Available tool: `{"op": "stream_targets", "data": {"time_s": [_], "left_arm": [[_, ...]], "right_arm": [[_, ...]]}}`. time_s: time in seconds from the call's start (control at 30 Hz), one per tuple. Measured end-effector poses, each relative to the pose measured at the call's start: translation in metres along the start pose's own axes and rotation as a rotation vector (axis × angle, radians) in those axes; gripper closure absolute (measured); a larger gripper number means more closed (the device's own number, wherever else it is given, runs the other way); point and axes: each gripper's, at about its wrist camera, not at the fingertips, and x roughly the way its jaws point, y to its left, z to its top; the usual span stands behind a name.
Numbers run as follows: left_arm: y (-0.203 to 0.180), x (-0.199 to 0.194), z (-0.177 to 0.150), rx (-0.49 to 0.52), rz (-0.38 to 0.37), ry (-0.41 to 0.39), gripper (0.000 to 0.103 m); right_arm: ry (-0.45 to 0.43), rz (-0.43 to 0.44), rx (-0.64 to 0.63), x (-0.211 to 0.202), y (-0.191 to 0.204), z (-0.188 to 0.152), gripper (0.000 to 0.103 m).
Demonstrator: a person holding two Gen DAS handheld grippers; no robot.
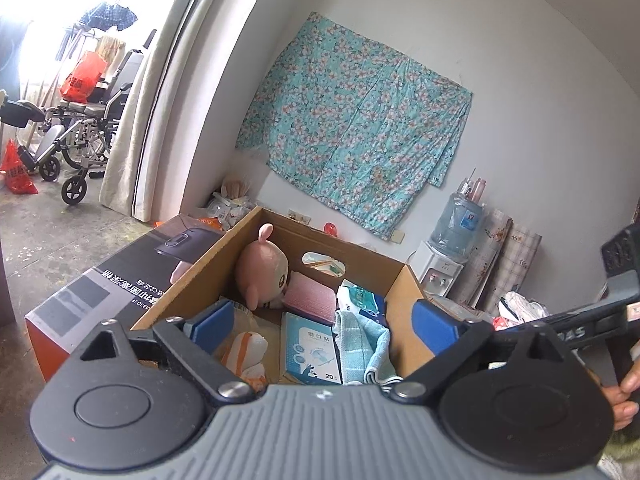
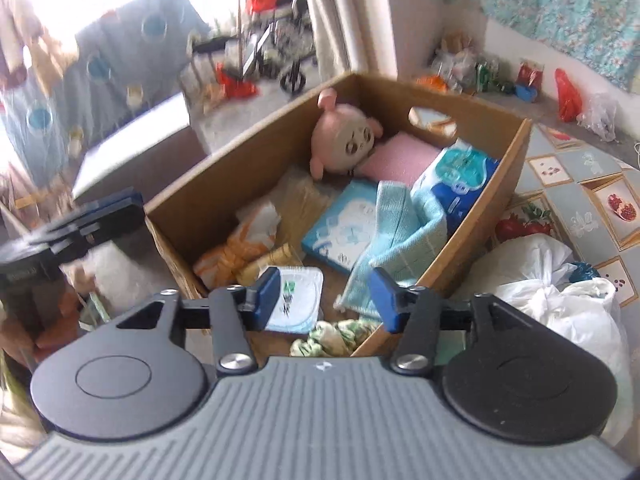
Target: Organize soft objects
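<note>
Both tools hang over the cardboard box (image 2: 472, 236), which already holds a pink plush (image 2: 344, 136), a blue towel (image 2: 404, 236), a blue pack (image 2: 460, 176) and other soft bits. The left hand-held gripper (image 1: 320, 320) stands wide apart and empty. The right hand-held gripper (image 2: 326, 300) is partly spread, nothing pinched, with a green scrunchie (image 2: 336, 338) lying just below. To do well, drop items clear of the rim, then tuck the towel's trailing corner down flat inside.

Cardboard box (image 2: 472, 240) open on top; pink plush (image 2: 344, 140), towel (image 2: 404, 236) seemingly crowd floor.
</note>
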Motion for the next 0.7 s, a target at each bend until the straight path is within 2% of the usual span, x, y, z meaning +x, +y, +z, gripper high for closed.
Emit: {"op": "stream_targets", "data": {"time_s": [0.07,0.23,0.27,0.37,0.5,0.6,0.7], "left_arm": [[-0.002,-0.002,0.0,0.007,-0.006,-0.001,0.002],[-0.014,-0.011,-0.003,0.039,-0.039,0.006,0.0],[-0.018,-0.013,-0.004,0.055,-0.05,0.012,0.0],[-0.032,-0.017,-0.011,0.12,-0.071,0.03,0.0],[-0.051,-0.017,-0.019,0.182,-0.078,0.082,0.0],[-0.058,-0.013,-0.027,0.16,-0.079,0.143,0.0],[-0.062,-0.012,-0.033,0.129,-0.075,0.182,0.0]], "right_arm": [[-0.092,-0.018,0.041,-0.02,-0.005,-0.013,0.028],[-0.29,-0.107,0.083,-0.059,-0.003,-0.055,0.009],[-0.321,-0.131,0.095,-0.064,-0.001,-0.064,0.001],[-0.367,-0.209,0.132,-0.072,0.003,-0.091,0.001],[-0.332,-0.261,0.208,-0.069,0.0,-0.119,0.001],[-0.306,-0.286,0.26,-0.067,-0.003,-0.132,0.001],[-0.309,-0.329,0.255,-0.065,0.003,-0.14,0.001]]}}
